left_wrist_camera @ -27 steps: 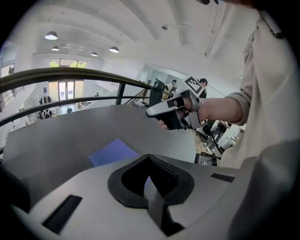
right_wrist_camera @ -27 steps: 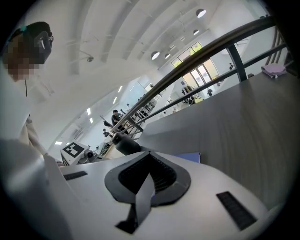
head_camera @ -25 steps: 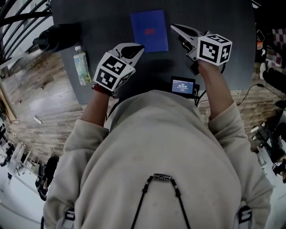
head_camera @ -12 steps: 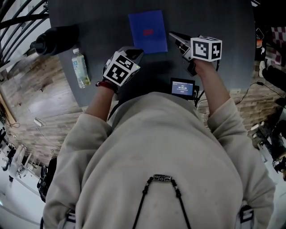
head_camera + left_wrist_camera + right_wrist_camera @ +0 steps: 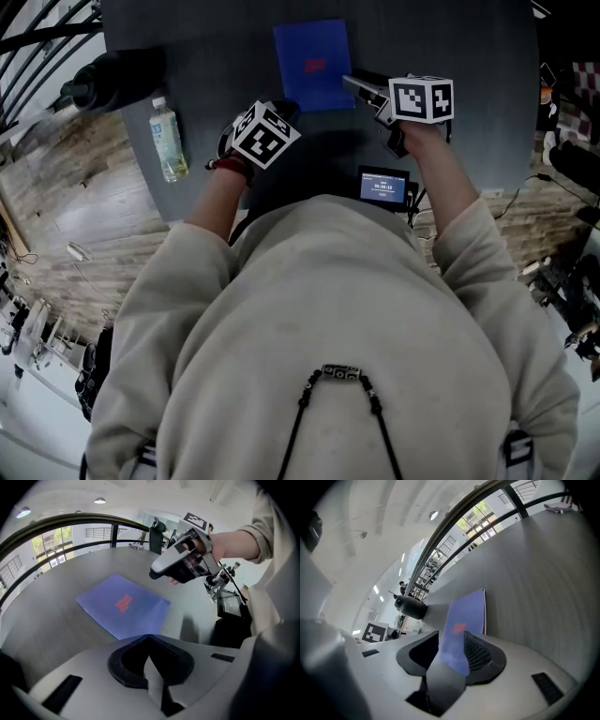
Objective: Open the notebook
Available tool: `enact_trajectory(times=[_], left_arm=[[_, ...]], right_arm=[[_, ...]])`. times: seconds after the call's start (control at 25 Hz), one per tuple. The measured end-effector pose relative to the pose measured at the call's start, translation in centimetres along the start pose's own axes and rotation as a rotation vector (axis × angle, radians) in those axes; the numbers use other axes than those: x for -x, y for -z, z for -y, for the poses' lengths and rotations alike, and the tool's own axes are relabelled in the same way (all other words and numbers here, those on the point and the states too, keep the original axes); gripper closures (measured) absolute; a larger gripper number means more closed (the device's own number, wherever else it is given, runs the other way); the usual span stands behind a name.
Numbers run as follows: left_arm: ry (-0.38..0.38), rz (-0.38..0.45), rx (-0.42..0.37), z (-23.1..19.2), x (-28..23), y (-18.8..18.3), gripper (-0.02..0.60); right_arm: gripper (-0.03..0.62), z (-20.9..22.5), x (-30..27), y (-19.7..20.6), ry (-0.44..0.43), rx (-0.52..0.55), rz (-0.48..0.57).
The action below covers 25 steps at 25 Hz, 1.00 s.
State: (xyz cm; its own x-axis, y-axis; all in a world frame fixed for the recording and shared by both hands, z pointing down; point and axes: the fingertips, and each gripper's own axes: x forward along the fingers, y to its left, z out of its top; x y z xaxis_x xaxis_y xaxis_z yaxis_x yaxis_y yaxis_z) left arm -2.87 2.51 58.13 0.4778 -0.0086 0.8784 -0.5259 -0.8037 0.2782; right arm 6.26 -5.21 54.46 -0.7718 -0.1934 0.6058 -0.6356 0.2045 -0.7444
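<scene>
A closed blue notebook (image 5: 312,64) with a red mark on its cover lies flat on the dark grey table (image 5: 450,47). My left gripper (image 5: 288,109) hovers just off the notebook's near left corner, its jaws meeting at a point, shut and empty. In the left gripper view the notebook (image 5: 123,605) lies just beyond the left gripper (image 5: 148,637). My right gripper (image 5: 350,82) is at the notebook's right edge. Its jaws have just been opening, and in the right gripper view the cover (image 5: 464,616) shows through the gap of the right gripper (image 5: 451,639); the pads do not press on it.
A water bottle (image 5: 169,139) lies near the table's left edge, with a black cylindrical object (image 5: 117,80) beyond it. A small screen device (image 5: 383,185) sits at the near edge by the person's body. Wooden floor lies past the table's left side.
Both grippers have come down and forward toward the notebook. The right gripper's tip now sits at the notebook's right edge; the left has closed in on the near left corner.
</scene>
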Motion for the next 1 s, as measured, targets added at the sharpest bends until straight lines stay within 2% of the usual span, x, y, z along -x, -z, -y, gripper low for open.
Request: enact_trajectory(times=[0.08,0.32,0.52,0.68,0.92,1.0], left_arm=[[-0.015,-0.025,0.006,-0.2,-0.5,0.3,0.581],[0.001,-0.126,-0.014,0.6,-2.8,2.1,0.581],[-0.012,-0.131,-0.004,0.5,-2.9,1.9,0.581],[-0.012,-0.197,0.002,0.6,-3.0,1.9,0.581],[-0.002,-0.222,-0.016,0.7,-3.1,1.7,0.58],[0.0,-0.223,-0.025,0.7,-3.2,1.8,0.58]], right_arm=[[0.41,0.4,-0.2,0.4,0.004,-0.019,-0.012],[0.382,1.4,-0.8,1.1,0.02,-0.045,-0.026],[0.352,2.4,-1.2,1.2,0.05,-0.056,-0.03],[0.323,3.9,-1.4,1.9,0.106,-0.068,-0.038],[0.316,4.5,-1.9,2.5,0.108,-0.071,-0.056],[0.316,4.6,-2.1,2.7,0.128,-0.039,-0.075]])
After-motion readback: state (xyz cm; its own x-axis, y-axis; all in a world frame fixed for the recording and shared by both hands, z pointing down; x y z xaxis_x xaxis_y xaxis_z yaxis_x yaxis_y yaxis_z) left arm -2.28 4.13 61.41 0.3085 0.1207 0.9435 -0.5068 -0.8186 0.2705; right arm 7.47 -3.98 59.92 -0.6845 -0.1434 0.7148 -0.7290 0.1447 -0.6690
